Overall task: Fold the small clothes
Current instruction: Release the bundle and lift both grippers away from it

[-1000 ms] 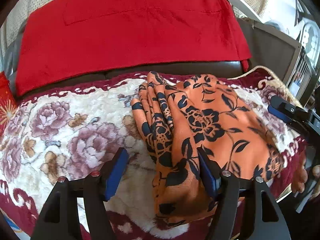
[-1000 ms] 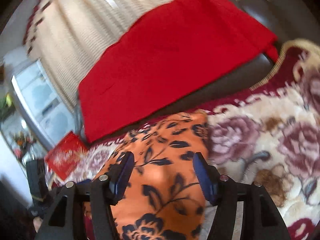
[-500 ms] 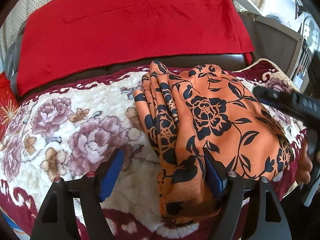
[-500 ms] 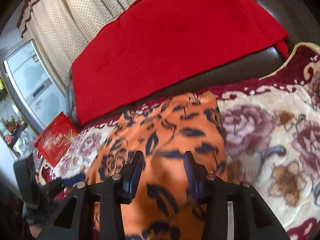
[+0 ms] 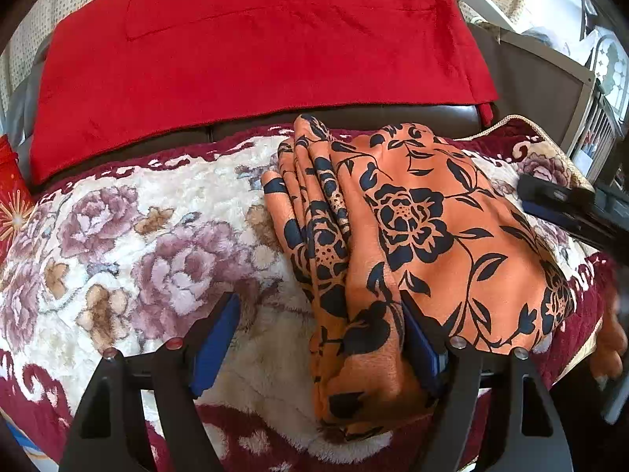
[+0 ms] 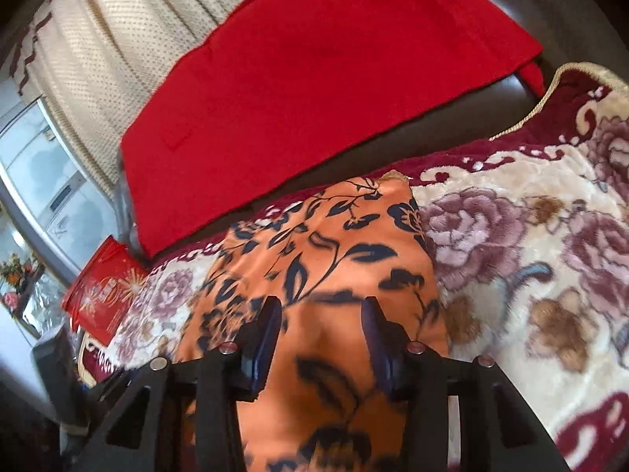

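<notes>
An orange cloth with black flowers (image 5: 412, 228) lies folded on the floral blanket (image 5: 157, 259), its stacked layered edges facing left. My left gripper (image 5: 318, 346) is open at the cloth's near left corner. The folded edge lies between the jaws against the right finger, while the left finger rests apart on bare blanket. In the right wrist view my right gripper (image 6: 322, 330) is shut on a raised bunch of the same cloth (image 6: 338, 251) at its near edge. That gripper (image 5: 528, 196) also shows in the left wrist view, reaching in over the cloth's right side.
A red cloth (image 5: 255, 47) drapes the dark sofa backrest (image 5: 393, 112) behind the blanket. A red box (image 6: 102, 295) stands at the sofa's left end, with cream curtains (image 6: 118, 39) beyond. A hand (image 5: 609, 338) shows at the blanket's right edge.
The right gripper's jaws narrowed from wide apart onto the orange cloth, and it reached further in over the cloth's right side. The left gripper stayed put and open.
</notes>
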The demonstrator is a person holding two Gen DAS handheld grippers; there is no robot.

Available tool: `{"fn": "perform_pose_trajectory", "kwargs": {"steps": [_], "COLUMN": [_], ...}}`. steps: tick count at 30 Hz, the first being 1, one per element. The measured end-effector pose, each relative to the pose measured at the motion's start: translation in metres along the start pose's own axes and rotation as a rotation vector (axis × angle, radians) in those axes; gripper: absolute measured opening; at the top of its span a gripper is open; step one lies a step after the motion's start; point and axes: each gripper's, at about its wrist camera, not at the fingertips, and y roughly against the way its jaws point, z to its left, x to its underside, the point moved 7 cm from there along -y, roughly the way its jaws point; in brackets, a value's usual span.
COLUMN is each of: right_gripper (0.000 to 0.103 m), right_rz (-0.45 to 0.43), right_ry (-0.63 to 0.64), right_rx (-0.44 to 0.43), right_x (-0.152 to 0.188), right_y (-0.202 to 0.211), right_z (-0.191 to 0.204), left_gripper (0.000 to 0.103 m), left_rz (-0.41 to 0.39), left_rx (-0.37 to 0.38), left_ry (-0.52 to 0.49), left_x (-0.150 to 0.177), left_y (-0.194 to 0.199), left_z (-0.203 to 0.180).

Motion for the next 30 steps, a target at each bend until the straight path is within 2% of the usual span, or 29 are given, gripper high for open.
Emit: {"fn": "perform_pose_trajectory", "kwargs": {"steps": [4, 7, 8, 11, 14, 18, 24, 30], "right_gripper": [0.046, 0.046, 0.046, 0.046, 0.046, 0.048, 0.056, 0.062], "right_rz": [0.002, 0.092, 0.087, 0.089, 0.100, 0.078, -0.002, -0.090], "right_ry": [0.046, 0.081, 0.087, 0.130, 0.094, 0.069, 0.123, 0.175], "right_rx": [0.017, 0.077, 0.083, 0.109, 0.102, 0.079, 0.080, 0.054], "right_x": [0.024, 0.053, 0.059, 0.059, 0.057, 0.055, 0.047, 0.036], "right_y": [0.024, 0.008, 0.006, 0.009, 0.020, 0.045, 0.099, 0.144], "right_z": [0.008, 0.001, -0.001, 0.004, 0.005, 0.006, 0.021, 0.050], "left_gripper": [0.081, 0.087, 0.088, 0.089, 0.089, 0.088, 0.088, 0.090], "left_rz": [0.003, 0.017, 0.024, 0.025, 0.005, 0.006, -0.026, -0.142], "left_rx": [0.002, -0.019, -0.025, -0.027, -0.077, -0.126, -0.184, -0.290], "left_ry": [0.008, 0.003, 0.000, 0.013, -0.019, 0.000, 0.053, -0.022], "left_x": [0.001, 0.005, 0.006, 0.008, 0.008, 0.008, 0.009, -0.006], "left_y": [-0.002, -0.007, -0.009, -0.009, -0.002, 0.014, 0.052, 0.110], "left_z": [0.000, 0.000, 0.001, 0.003, -0.001, -0.004, -0.001, -0.016]}}
